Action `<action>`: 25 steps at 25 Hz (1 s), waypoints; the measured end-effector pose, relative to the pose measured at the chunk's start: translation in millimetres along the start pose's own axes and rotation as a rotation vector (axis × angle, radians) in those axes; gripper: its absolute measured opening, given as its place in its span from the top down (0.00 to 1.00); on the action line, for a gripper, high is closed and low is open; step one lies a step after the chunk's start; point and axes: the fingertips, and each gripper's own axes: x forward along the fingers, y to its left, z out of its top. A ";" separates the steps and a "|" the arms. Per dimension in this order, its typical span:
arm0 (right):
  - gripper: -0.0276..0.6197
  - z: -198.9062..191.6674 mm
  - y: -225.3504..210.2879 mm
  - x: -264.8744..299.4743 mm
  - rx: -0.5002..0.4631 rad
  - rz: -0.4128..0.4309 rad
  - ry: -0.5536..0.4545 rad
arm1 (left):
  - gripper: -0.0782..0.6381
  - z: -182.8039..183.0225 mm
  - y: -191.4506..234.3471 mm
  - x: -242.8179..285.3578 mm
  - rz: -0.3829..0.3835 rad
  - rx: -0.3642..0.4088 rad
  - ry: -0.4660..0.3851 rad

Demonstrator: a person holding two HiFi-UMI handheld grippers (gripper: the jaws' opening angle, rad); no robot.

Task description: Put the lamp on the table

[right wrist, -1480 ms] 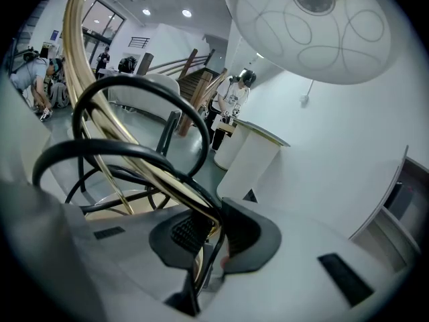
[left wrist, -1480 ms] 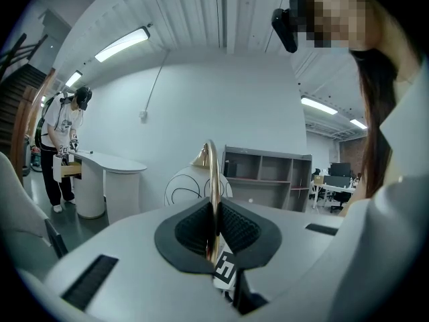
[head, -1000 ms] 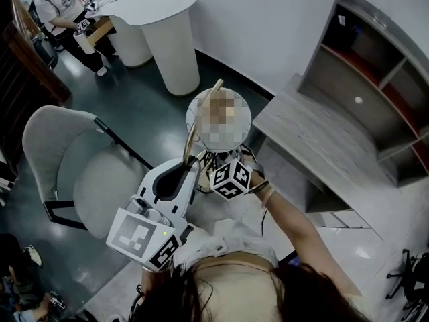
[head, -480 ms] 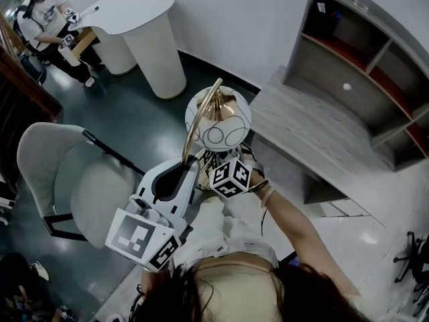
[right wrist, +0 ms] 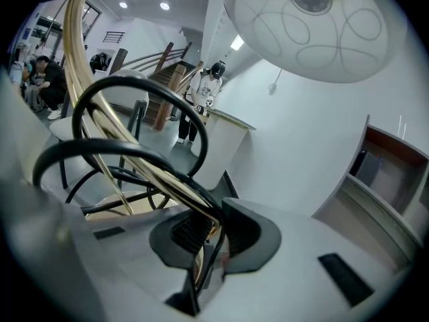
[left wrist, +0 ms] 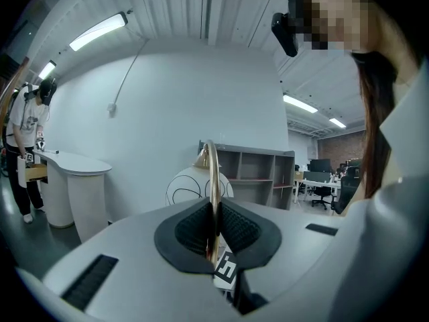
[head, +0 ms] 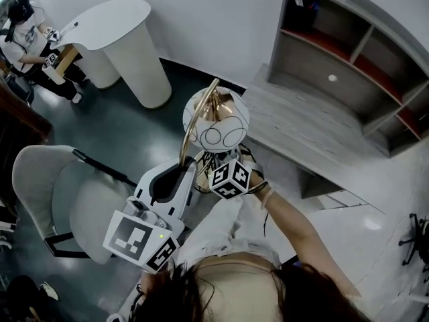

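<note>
The lamp has a white globe shade (head: 216,121) with line patterns and a curved gold stem (head: 196,125). I hold it in the air with both grippers, over the floor just short of the grey wooden table (head: 305,136). My left gripper (head: 179,172) is shut on the gold stem (left wrist: 211,180), which rises between its black pads. My right gripper (head: 216,165), under its marker cube, is shut on the lamp's lower gold rods and black cable (right wrist: 137,156). In the right gripper view the shade (right wrist: 315,29) hangs overhead.
A grey shelf unit (head: 355,42) stands behind the table. A white rounded counter (head: 110,29) is at the far left, with a person (head: 27,35) beside it. A grey chair (head: 64,193) stands to my left on the dark floor.
The lamp and both grippers have come nearer the grey table, which now lies closer in the view. The counter and chair have slid left. Both grips are unchanged.
</note>
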 end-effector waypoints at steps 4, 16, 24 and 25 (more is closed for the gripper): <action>0.88 -5.7 -12.2 -0.1 0.014 -0.016 0.011 | 0.85 3.4 -0.9 11.0 -0.025 0.006 -0.002; 0.88 -22.8 -50.3 6.2 0.046 -0.077 0.036 | 0.85 4.7 -5.6 43.1 -0.080 0.027 -0.001; 0.88 -32.1 -71.5 9.5 0.070 -0.098 0.052 | 0.85 9.9 -5.9 65.8 -0.111 0.033 0.010; 0.88 -33.7 -75.1 9.7 0.074 -0.103 0.055 | 0.85 10.9 -6.4 69.5 -0.117 0.034 0.011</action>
